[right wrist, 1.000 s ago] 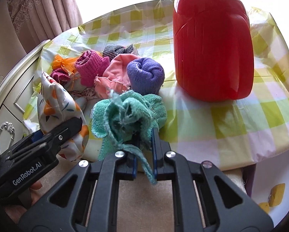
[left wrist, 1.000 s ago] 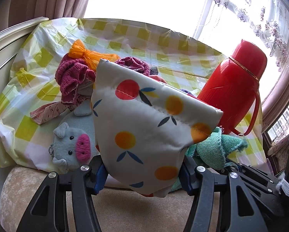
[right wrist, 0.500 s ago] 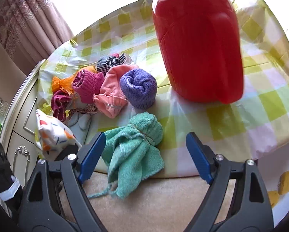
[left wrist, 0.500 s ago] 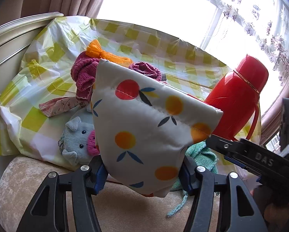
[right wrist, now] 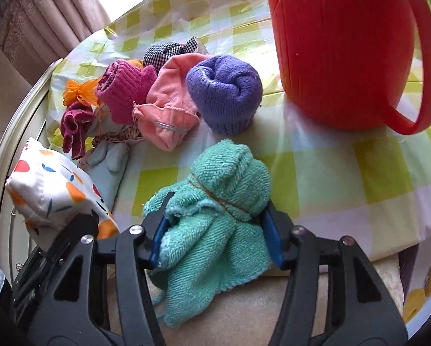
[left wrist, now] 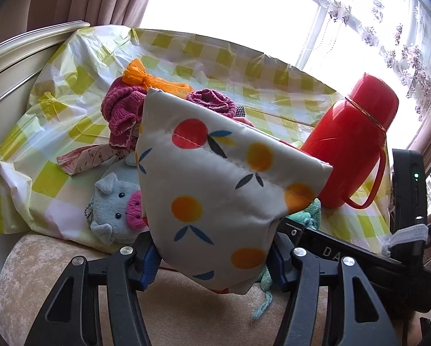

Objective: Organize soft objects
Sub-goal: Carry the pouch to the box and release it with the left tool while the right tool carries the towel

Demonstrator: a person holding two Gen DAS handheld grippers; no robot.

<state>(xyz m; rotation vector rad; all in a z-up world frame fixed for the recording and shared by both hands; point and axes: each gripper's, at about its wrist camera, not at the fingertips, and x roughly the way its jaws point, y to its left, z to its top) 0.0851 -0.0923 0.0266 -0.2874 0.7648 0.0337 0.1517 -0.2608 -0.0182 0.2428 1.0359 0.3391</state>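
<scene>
On a table under a yellow-checked plastic cloth (right wrist: 316, 173), rolled socks and a plush pig lie loose. The left gripper (left wrist: 215, 255) clamps a white fruit-print fabric pouch (left wrist: 218, 178); the right gripper (right wrist: 215, 238) brackets a tied teal terry towel (right wrist: 215, 201) at the table edge — nothing visibly pouched yet.
</scene>
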